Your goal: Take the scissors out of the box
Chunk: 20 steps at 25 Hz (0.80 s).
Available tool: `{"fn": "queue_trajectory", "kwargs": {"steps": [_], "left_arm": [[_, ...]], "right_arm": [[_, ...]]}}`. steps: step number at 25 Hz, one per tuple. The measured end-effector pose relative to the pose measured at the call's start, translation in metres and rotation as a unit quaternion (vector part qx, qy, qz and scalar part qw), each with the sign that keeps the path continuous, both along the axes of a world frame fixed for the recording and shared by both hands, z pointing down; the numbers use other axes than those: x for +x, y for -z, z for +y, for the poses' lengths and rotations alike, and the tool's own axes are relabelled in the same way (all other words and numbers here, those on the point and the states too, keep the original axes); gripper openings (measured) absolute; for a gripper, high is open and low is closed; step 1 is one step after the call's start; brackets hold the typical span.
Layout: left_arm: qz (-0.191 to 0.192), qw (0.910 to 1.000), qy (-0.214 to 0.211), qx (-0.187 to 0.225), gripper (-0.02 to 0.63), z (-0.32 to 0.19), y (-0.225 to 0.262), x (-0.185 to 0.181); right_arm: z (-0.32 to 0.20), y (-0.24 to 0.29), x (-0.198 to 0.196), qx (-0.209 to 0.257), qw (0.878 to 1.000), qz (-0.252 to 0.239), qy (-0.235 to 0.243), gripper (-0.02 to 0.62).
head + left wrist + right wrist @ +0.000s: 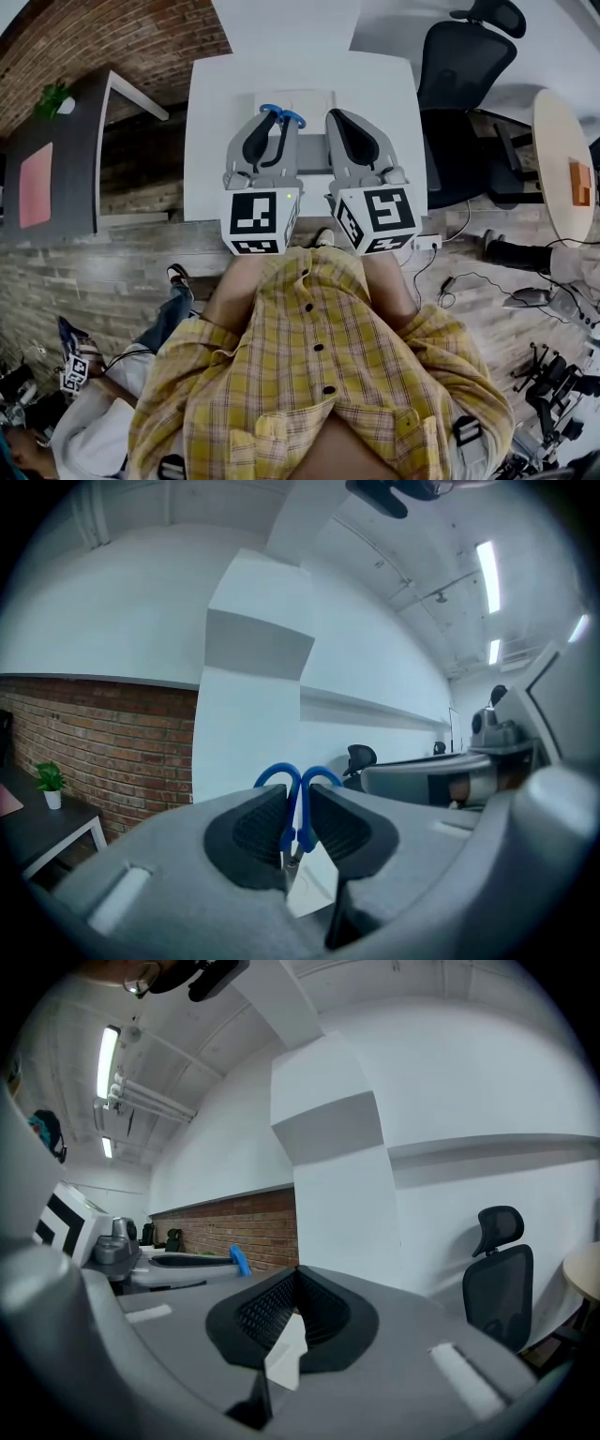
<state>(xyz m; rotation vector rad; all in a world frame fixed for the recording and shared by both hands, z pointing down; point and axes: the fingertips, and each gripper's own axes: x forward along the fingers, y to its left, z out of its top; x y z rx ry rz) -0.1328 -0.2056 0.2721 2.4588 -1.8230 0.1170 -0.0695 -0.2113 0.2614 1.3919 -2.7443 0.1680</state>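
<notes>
The scissors (281,116) have blue loop handles and are held by my left gripper (273,122), which is shut on them. In the left gripper view the blue handles (298,782) stick out above the pads and the metal part runs down between them. The flat white box (298,100) lies on the white table (211,141) under both grippers. My right gripper (339,120) hovers by the box's right edge with its jaws shut. In the right gripper view a white sliver (287,1352) shows in the slit below the pads; I cannot tell if it is gripped.
A black office chair (467,70) stands right of the table, and a round table (565,159) is further right. A dark desk (52,159) with a small plant (52,97) is at the left by a brick wall. Someone else sits at the lower left (84,412).
</notes>
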Motion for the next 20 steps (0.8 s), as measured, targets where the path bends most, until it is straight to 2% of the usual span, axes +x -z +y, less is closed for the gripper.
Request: {"fn": "queue_trajectory", "kwargs": {"steps": [6,20], "left_arm": [[-0.008,0.9999,0.003,0.007,0.08,-0.002,0.006,0.003],[0.003,0.9999,0.009,0.011,0.081,0.001,0.008,-0.002]], "right_arm": [[-0.003,-0.001,-0.001,-0.004,1.0,0.003,0.009,0.006],[-0.004,0.001,0.001,0.003,1.0,0.004,0.003,0.006]]}}
